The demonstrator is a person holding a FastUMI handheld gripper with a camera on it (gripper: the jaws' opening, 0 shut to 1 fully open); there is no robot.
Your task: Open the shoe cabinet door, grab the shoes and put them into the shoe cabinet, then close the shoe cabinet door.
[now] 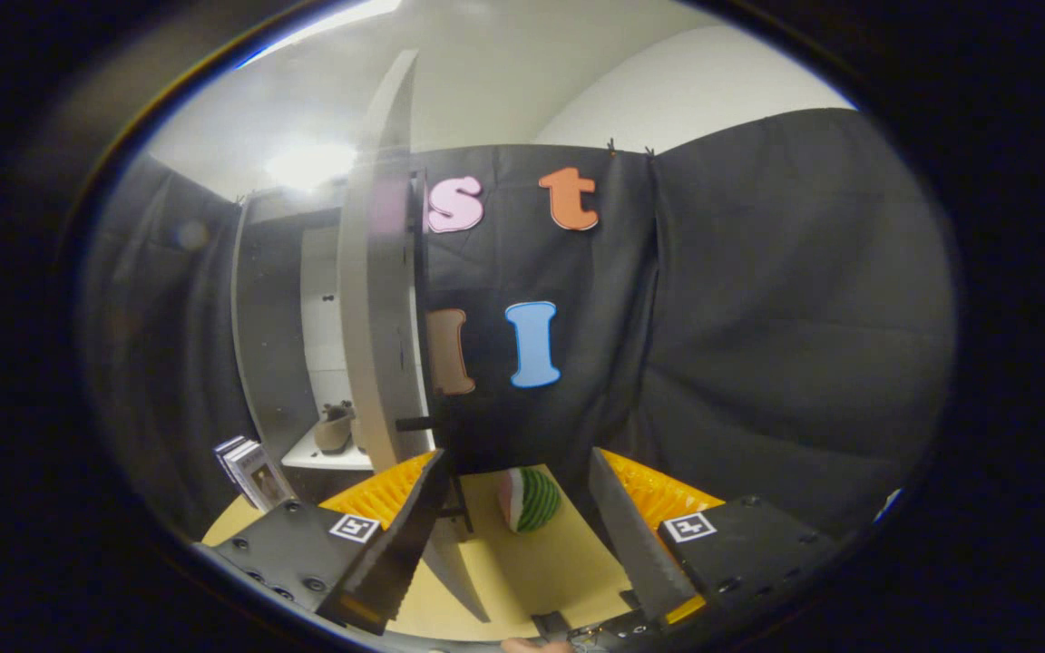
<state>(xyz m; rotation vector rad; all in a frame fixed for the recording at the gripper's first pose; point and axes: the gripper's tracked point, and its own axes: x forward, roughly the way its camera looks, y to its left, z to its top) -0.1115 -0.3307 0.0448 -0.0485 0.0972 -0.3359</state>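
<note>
The shoe cabinet (268, 345) stands ahead to the left with its white door (377, 299) swung open, seen edge-on. The door's lower edge runs down between my fingers, close to the left finger (395, 544). Black handle stubs (414, 423) stick out from the door's side. Inside the cabinet a beige shoe (334, 428) rests on a white shelf (323, 458). My gripper (518, 458) is open, nothing pressed between its fingers; the right finger (631, 535) stands well apart from the door.
A watermelon-slice toy (527, 499) lies on the yellow table (532, 571) just beyond the fingers. A small boxed item (250, 472) leans at the cabinet's left foot. Black cloth closes off the back and right.
</note>
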